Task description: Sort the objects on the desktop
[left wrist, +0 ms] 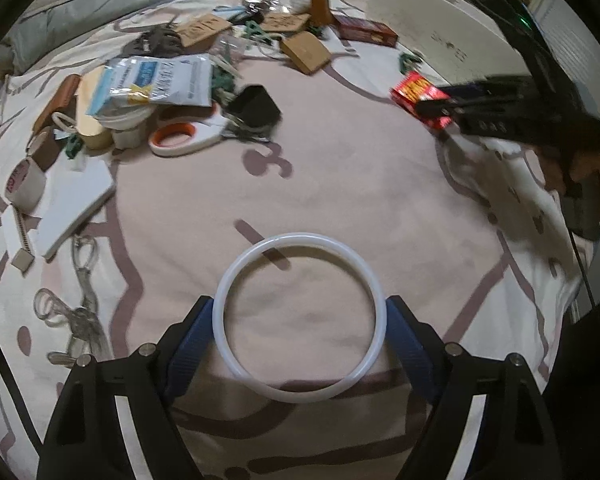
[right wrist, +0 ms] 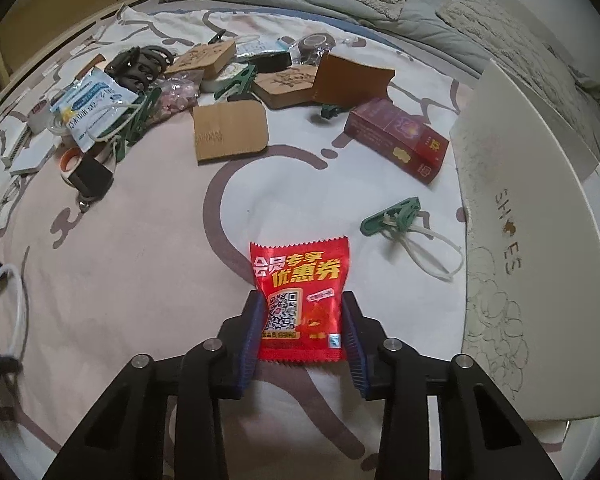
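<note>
The left hand-held gripper [left wrist: 300, 332] has its blue pads against the two sides of a white ring [left wrist: 300, 318], clamping it across its width just above the pink and white bedspread [left wrist: 340, 184]; the right hand-held gripper [right wrist: 300, 332] is closed on a red snack packet [right wrist: 300, 300] printed with yellow characters and a QR code, its pads pressing the packet's two side edges; in the left wrist view the same packet [left wrist: 418, 98] shows at the right, at the tip of the right tool, gripped in a person's hand [left wrist: 580, 148]; a green clip [right wrist: 392, 218] tied to a pale cord loop lies on the bed just beyond the packet and to its right; a dark red carton [right wrist: 396, 142] lies further back; a white box lid [right wrist: 532, 240] marked with faint letters sits along the right edge; the remaining clutter is heaped at the far left: a blue and white pouch [left wrist: 156, 84], a roll of tape with an orange core [left wrist: 172, 136], a small black box [left wrist: 256, 108], several brown cardboard pieces [right wrist: 230, 132] and a white notebook [left wrist: 76, 204]; a bunch of keys [left wrist: 80, 320] lies apart near the left edge
</note>
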`<state>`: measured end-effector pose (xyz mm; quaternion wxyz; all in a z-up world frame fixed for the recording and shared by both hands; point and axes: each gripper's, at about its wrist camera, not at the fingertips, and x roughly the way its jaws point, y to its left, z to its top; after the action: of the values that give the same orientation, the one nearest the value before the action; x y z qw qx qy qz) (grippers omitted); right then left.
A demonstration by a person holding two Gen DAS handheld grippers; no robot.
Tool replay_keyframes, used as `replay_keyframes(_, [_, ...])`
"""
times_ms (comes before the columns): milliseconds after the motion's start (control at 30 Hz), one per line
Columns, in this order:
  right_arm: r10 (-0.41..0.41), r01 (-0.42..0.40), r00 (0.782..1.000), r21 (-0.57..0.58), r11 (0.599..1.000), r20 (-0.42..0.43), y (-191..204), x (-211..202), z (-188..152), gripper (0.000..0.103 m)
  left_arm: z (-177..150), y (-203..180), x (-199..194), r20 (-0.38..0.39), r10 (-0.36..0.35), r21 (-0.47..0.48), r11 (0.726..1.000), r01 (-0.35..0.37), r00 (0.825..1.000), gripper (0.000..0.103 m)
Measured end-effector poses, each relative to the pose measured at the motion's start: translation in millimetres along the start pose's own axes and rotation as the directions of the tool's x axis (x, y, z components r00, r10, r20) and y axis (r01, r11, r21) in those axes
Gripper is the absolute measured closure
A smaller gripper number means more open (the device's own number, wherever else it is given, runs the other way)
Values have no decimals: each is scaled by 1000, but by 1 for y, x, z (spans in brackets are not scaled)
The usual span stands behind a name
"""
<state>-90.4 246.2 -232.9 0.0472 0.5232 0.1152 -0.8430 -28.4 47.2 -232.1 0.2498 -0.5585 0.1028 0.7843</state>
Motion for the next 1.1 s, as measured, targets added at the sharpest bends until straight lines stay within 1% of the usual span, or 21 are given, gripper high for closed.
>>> replay_keyframes(33, [2, -2, 1000, 6, 1000, 3, -1, -2, 1, 69, 1, 2, -2, 7, 4, -6, 1000, -4, 1000, 18])
replay_keyframes(67, [5, -5, 1000, 13, 1000, 8, -2, -5, 1, 75, 3, 4, -4, 15, 7, -13, 1000, -7, 1000, 18])
replay_keyframes(133, [8, -8, 1000, 30, 1000, 16, -4, -9, 4, 75, 7, 6, -8, 32, 14, -24, 1000, -13, 999, 18])
replay_keyframes(233, [51, -50, 999, 83, 995, -7, -11, -7, 4, 75, 9, 9, -12, 46, 17, -39, 999, -15, 999, 18])
replay_keyframes(267, [78, -75, 997, 120, 990, -21, -15, -5, 3, 74, 9, 10, -13, 48, 16, -43, 999, -14, 999, 18])
replay_keyframes(300, [105, -99, 994, 155, 983, -34, -19, -2, 2, 68, 8, 11, -14, 49, 15, -47, 999, -13, 999, 18])
replay_keyframes(333, [127, -117, 991, 191, 975, -42, -22, 1, 0, 59, 8, 10, -15, 50, 15, -49, 999, -12, 999, 18])
replay_keyframes(367, [153, -138, 987, 226, 964, -50, -26, 4, -2, 35, 7, 11, -15, 50, 14, -49, 999, -11, 999, 18])
replay_keyframes(400, [168, -151, 984, 247, 957, -52, -27, 5, -4, 24, 5, 11, -17, 49, 12, -48, 999, -10, 999, 18])
replay_keyframes(500, [177, -160, 983, 249, 955, -48, -24, 7, -4, 23, 4, 10, -15, 44, 6, -42, 999, -5, 999, 18])
replay_keyframes(633, [162, -145, 985, 222, 964, -60, -14, 11, -1, 23, 4, 7, -12, 34, -1, -31, 1000, 2, 999, 18])
replay_keyframes(767, [111, -97, 990, 161, 982, -81, 0, 19, 4, 20, 2, 5, -11, 29, -8, -18, 1000, 8, 1000, 18])
replay_keyframes(967, [59, -54, 996, 69, 996, -73, 11, 25, 7, 20, 1, 7, -9, 24, -15, -17, 1000, 16, 1000, 18])
replay_keyframes(1033, [60, -56, 996, 55, 997, -65, 13, 25, 7, 23, 1, 8, -9, 21, -16, -19, 1000, 16, 1000, 18])
replay_keyframes(1100, [81, -79, 995, 40, 996, -53, 13, 24, 8, 33, 2, 9, -8, 22, -13, -22, 1000, 14, 1000, 18])
